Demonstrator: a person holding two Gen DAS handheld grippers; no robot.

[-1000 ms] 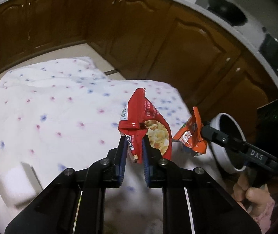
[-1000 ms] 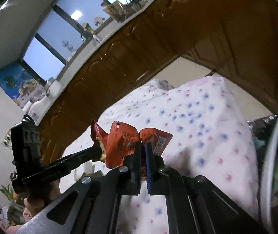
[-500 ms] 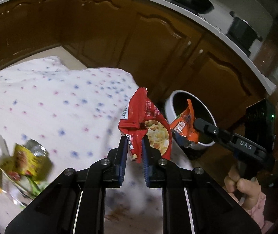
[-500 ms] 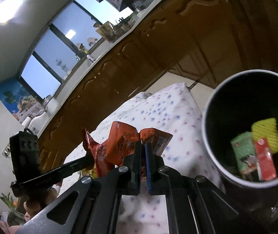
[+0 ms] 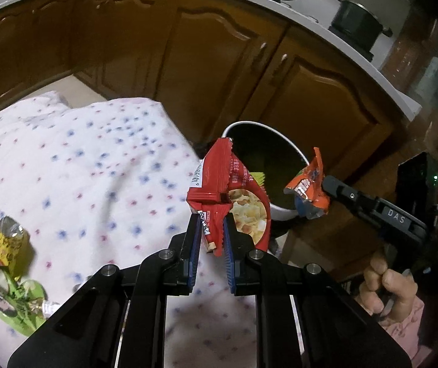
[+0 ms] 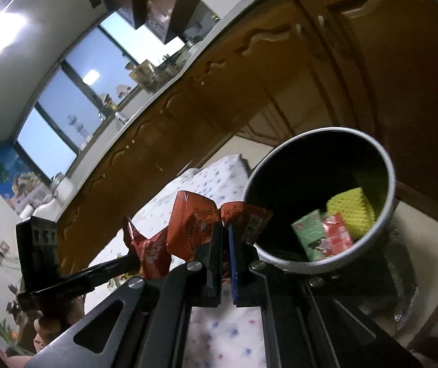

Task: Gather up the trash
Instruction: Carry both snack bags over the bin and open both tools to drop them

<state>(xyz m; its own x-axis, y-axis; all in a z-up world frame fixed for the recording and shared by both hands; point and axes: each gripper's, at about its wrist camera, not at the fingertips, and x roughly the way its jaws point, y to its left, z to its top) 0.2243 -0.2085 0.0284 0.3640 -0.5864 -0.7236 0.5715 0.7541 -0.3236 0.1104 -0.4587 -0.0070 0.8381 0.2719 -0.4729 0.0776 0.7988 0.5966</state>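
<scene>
Beside the bin point(image 6: 387, 165) two wrappers are carried — the red wrapper point(image 5: 228, 190) clamped in the left hand-held gripper point(image 5: 212, 239), the orange wrapper point(image 6: 200, 224) in the right hand-held gripper point(image 6: 225, 245) — and release over its mouth is called for next.

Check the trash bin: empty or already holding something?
Holding something. Inside the trash bin lie a yellow piece, a green packet and a red wrapper.

The snack wrapper point(image 5: 219, 184) is bright red with pale chips pictured on it, and the smaller sachet point(image 5: 308, 188) is orange. The tablecloth point(image 5: 80, 165) is white, dotted blue and pink; the bin point(image 6: 381, 224) has a pale rim and dark inside, holding yellow, green and red scraps.
</scene>
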